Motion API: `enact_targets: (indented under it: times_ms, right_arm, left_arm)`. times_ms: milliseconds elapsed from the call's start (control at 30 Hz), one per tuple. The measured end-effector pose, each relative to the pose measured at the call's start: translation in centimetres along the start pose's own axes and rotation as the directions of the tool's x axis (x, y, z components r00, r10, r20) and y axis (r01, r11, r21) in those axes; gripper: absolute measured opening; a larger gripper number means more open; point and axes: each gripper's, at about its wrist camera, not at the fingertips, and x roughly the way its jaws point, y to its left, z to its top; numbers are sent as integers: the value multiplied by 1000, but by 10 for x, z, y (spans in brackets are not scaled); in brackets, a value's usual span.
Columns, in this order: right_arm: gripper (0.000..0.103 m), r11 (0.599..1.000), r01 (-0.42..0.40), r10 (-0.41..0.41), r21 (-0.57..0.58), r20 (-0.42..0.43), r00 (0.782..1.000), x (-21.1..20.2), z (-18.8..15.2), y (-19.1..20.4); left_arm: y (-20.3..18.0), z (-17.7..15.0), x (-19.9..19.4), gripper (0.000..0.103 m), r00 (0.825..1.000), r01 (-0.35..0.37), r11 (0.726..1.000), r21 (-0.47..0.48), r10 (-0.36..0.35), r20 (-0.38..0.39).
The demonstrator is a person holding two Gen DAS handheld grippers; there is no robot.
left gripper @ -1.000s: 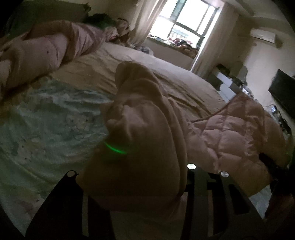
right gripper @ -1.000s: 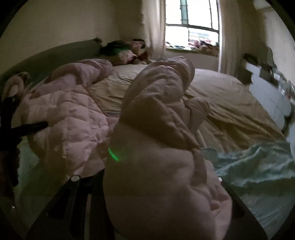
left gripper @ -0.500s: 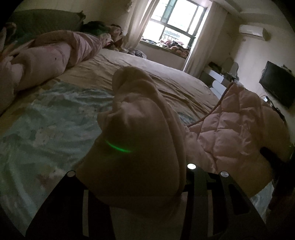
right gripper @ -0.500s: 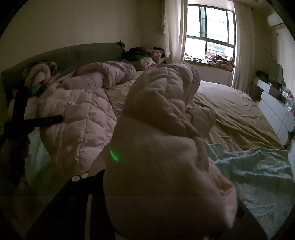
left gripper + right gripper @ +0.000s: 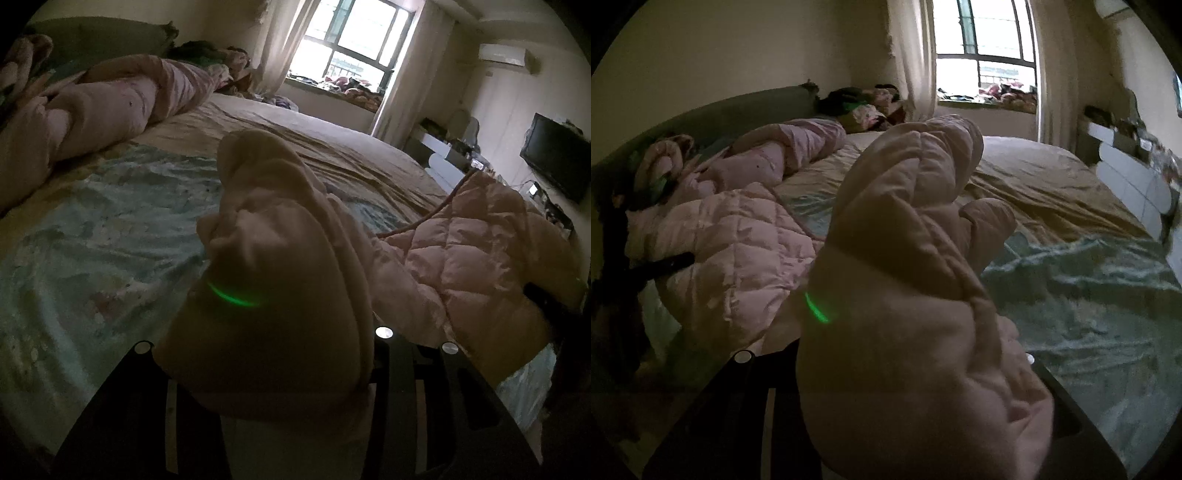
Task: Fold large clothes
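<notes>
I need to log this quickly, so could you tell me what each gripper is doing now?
Left gripper: closed on a bunch of the pink quilted coat.
Right gripper: closed on another bunch of it.

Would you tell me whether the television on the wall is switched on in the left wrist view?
No, the television on the right-hand wall shows a plain dark screen.

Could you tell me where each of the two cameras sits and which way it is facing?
Left wrist: on the left gripper, tilted down across the bed toward the window; its dark fingers clamp a bunch of the pink quilted coat, and the right gripper shows at the right edge.
Right wrist: on the right gripper, facing the same window; its fingers hold another bunch of coat, left gripper at left.
Shared: coat, bed, window, teal sheet.
</notes>
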Motion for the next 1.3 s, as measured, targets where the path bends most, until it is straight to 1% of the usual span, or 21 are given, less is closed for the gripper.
enact_targets:
  times_ms: [167, 267, 400, 533, 633, 700, 733, 767, 800, 833, 867, 933, 967, 1033, 1133, 1167, 1233, 1300]
  right_arm:
    - [31, 997, 29, -27, 65, -28, 999, 5, -19, -14]
    - [32, 990, 58, -50, 131, -67, 997, 12, -33, -31]
    - [33, 968, 103, -71, 230, -144, 987, 28, -55, -55]
    - [37, 945, 125, -70, 303, -187, 980, 40, -77, -69]
    - [45, 932, 139, -70, 335, -211, 975, 47, -86, -75]
    - [53, 920, 149, -68, 362, -227, 972, 48, -88, -79]
    - [57, 917, 152, -69, 369, -230, 971, 47, -91, -80]
    - [70, 916, 179, -93, 360, -243, 966, 44, -89, -80]
    - [84, 915, 210, -125, 343, -254, 959, 41, -89, -80]
    - [87, 914, 248, -166, 321, -261, 951, 35, -90, -80]
    - [89, 914, 267, -190, 305, -258, 947, 29, -90, -80]
    - [93, 916, 302, -244, 264, -231, 942, 10, -86, -77]
    - [95, 913, 327, -281, 243, -207, 937, -2, -82, -74]
    - [96, 913, 338, -313, 229, -138, 940, -24, -76, -67]
    - [99, 919, 327, -329, 222, -30, 944, -57, -67, -49]
    - [99, 920, 323, -329, 221, -9, 944, -62, -65, -44]
    - [99, 934, 287, -300, 214, 28, 954, -74, -62, -26]
    - [99, 946, 257, -272, 196, 57, 961, -83, -60, -9]
  left_arm:
    - [7, -11, 3, 33, 1000, -14, 1000, 1, 14, -7]
    - [15, -19, 7, 34, 999, -26, 1000, -3, 26, -21]
    - [27, -31, 14, 34, 998, -37, 999, -12, 37, -45]
    - [35, -40, 21, 37, 997, -48, 999, -23, 47, -67]
    - [40, -44, 26, 43, 995, -57, 998, -37, 54, -80]
    - [45, -46, 29, 48, 994, -61, 997, -50, 57, -92]
    - [47, -47, 30, 53, 994, -62, 996, -63, 56, -98]
    - [48, -47, 30, 59, 993, -62, 996, -71, 55, -105]
    - [50, -49, 29, 62, 992, -65, 995, -78, 56, -115]
    - [52, -49, 26, 70, 991, -75, 994, -83, 65, -120]
    - [53, -50, 23, 77, 989, -92, 993, -78, 82, -126]
    - [53, -50, 13, 84, 985, -125, 990, -65, 116, -126]
    - [53, -50, 8, 87, 985, -134, 989, -62, 126, -121]
    - [52, -50, -10, 92, 984, -158, 986, -52, 153, -92]
    - [43, -49, -38, 93, 986, -160, 986, -39, 158, -45]
    - [40, -48, -48, 93, 987, -159, 987, -31, 158, -26]
    - [29, -47, -71, 94, 987, -160, 987, -11, 160, 19]
    - [20, -48, -85, 94, 987, -155, 988, -5, 155, 45]
